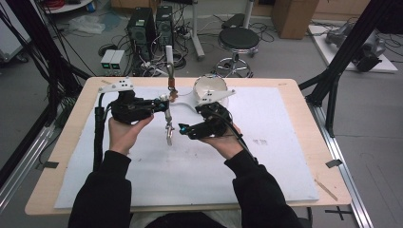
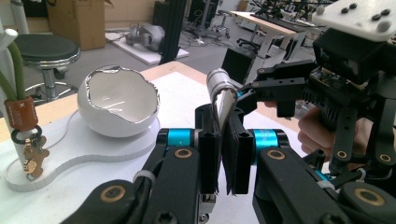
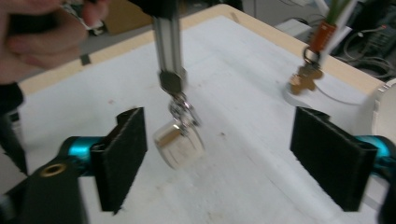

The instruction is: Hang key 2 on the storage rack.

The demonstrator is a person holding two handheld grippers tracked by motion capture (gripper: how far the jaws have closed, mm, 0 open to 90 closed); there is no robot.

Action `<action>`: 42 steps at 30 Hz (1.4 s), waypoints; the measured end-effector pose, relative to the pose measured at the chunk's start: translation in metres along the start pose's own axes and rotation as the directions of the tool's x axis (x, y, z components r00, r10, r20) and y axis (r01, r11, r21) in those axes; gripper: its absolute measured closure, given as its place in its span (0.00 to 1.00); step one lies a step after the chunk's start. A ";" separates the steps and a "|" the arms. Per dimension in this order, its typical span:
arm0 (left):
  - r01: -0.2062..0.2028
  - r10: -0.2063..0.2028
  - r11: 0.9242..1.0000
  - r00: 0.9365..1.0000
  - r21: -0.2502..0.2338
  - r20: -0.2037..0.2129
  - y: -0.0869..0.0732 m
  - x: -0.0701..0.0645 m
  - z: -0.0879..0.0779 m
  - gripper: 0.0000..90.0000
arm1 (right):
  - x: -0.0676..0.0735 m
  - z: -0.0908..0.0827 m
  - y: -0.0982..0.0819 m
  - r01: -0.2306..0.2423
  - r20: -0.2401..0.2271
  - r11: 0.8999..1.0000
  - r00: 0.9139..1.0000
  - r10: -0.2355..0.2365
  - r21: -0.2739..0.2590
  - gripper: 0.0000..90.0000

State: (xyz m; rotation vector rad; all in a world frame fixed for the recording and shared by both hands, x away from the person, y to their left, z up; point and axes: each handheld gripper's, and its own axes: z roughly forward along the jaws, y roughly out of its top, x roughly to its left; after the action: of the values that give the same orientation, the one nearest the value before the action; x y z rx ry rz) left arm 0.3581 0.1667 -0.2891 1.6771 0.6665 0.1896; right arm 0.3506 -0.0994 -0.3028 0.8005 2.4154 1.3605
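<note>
**benchrat:** So what's the geometry here? Looks like the left gripper (image 1: 159, 105) is clamped on the top of that silver strap keychain (image 1: 167, 124), pads squeezed right onto the metal band, and the thing dangles straight down from it above the white mat on the table (image 1: 294, 95).

**wirenut:** Yep. Long axis is basically vertical: band up top, swivel link in the middle, shiny clasp end at the bottom, hanging free and not touching the mat as far as I can tell. In the right gripper view it sits between the two pads, a bit closer to the left-hand one.

**benchrat:** And the right gripper (image 1: 186, 128)?

**wirenut:** Jaws spread wide, nothing pinched. It's just beside the lower end, coming in level from the person's right. So I'd guess the clasp is its target, and since it hangs off-center, the gripper probably needs a small sideways nudge first.

**benchrat:** The stand (image 1: 169, 59) with the other keys and the broken-egg bowl (image 1: 210, 88) are further back, out of the way.
</note>
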 end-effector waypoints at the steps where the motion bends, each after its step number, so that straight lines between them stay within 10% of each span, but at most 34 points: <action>1: -0.001 0.001 1.000 1.000 -0.001 -0.002 0.000 0.000 0.000 0.95 | 0.000 0.000 0.000 0.000 0.000 1.000 1.000 0.000 0.000 0.15; 13: -0.007 0.008 1.000 0.999 0.014 -0.037 0.002 0.005 -0.002 0.95 | -0.024 -0.026 -0.026 0.004 0.089 1.000 0.996 -0.003 -0.017 0.03; 26: -0.048 0.050 0.998 0.996 0.029 -0.071 0.019 0.008 0.001 0.95 | -0.061 -0.066 -0.088 -0.098 0.178 0.995 0.979 0.103 -0.038 0.03; 42: -0.087 0.096 0.994 0.986 0.070 -0.134 0.053 0.031 0.014 0.95 | -0.076 -0.089 -0.147 -0.140 0.227 0.988 0.962 0.152 -0.067 0.03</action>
State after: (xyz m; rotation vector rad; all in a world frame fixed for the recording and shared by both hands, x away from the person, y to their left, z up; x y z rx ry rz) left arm 0.4072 0.1668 -0.2495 1.7692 0.7048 0.3550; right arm 0.3216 -0.2663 -0.3833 1.0788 2.1720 1.2931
